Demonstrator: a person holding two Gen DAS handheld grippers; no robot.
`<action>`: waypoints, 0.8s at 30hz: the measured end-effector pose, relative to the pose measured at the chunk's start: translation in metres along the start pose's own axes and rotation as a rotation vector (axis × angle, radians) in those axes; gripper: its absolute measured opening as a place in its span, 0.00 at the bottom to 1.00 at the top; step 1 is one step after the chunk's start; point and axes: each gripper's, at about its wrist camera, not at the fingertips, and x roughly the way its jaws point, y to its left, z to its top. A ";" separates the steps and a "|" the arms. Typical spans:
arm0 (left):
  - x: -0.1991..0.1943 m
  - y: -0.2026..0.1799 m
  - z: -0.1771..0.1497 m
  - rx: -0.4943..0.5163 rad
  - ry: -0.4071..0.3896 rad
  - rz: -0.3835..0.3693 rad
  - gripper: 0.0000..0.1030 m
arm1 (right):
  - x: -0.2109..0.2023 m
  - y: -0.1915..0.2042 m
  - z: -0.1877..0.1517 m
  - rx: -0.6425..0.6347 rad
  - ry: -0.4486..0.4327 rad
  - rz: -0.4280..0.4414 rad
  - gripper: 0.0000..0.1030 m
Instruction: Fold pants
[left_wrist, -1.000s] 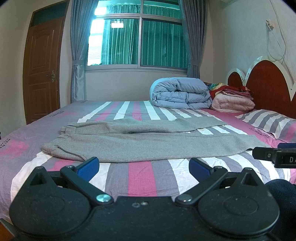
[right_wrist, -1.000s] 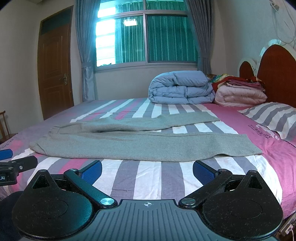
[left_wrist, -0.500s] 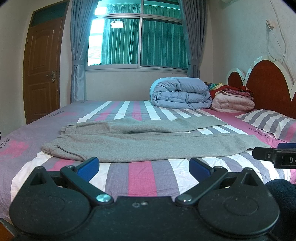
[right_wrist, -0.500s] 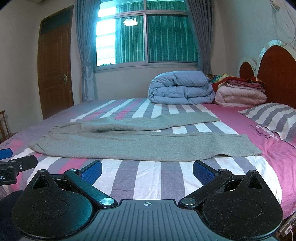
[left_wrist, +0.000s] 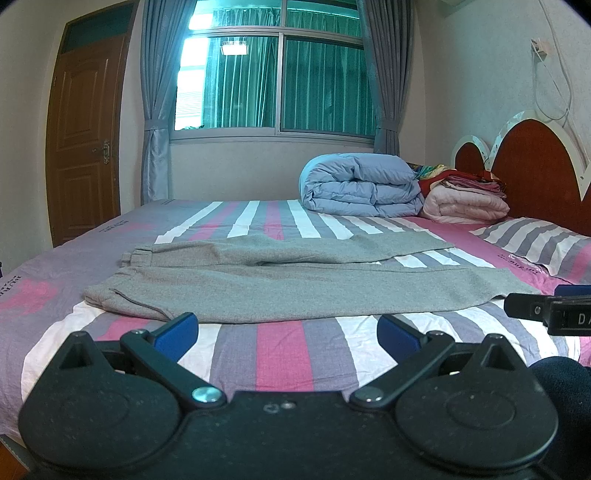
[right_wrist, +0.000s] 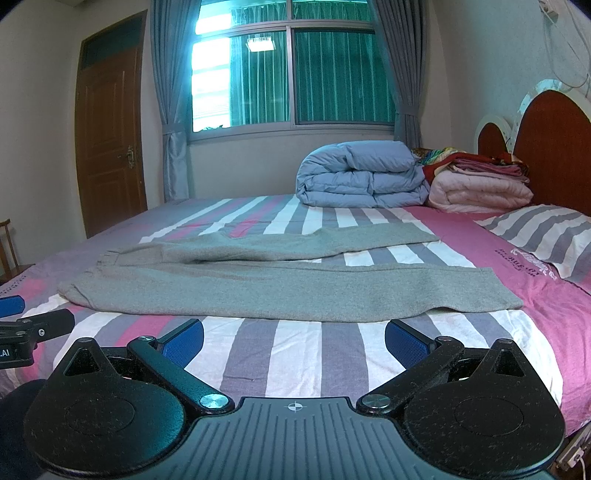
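Grey pants (left_wrist: 295, 284) lie spread flat across the striped bed, waistband to the left, both legs running to the right and splayed apart. They also show in the right wrist view (right_wrist: 229, 288). My left gripper (left_wrist: 286, 332) is open and empty, just short of the near edge of the near leg. My right gripper (right_wrist: 293, 339) is open and empty, just short of the same leg's near edge, nearer the cuff end. The tip of the right gripper shows at the right of the left wrist view (left_wrist: 546, 310).
The bed (left_wrist: 284, 354) has a pink, grey and white striped sheet. A folded blue duvet (left_wrist: 362, 188) and a stack of pink blankets (left_wrist: 465, 203) sit at the far side. A striped pillow (right_wrist: 543, 236) lies by the wooden headboard (right_wrist: 554, 147). A door (left_wrist: 85, 147) stands left.
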 end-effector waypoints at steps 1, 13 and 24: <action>0.000 0.000 0.000 0.000 -0.001 -0.002 0.94 | 0.000 0.000 0.000 0.000 -0.001 0.000 1.00; 0.007 0.026 0.010 -0.074 0.022 0.027 0.94 | 0.008 -0.008 0.009 0.022 0.011 0.013 1.00; 0.094 0.119 0.045 -0.099 0.153 0.023 0.94 | 0.074 -0.018 0.072 -0.064 -0.032 0.109 1.00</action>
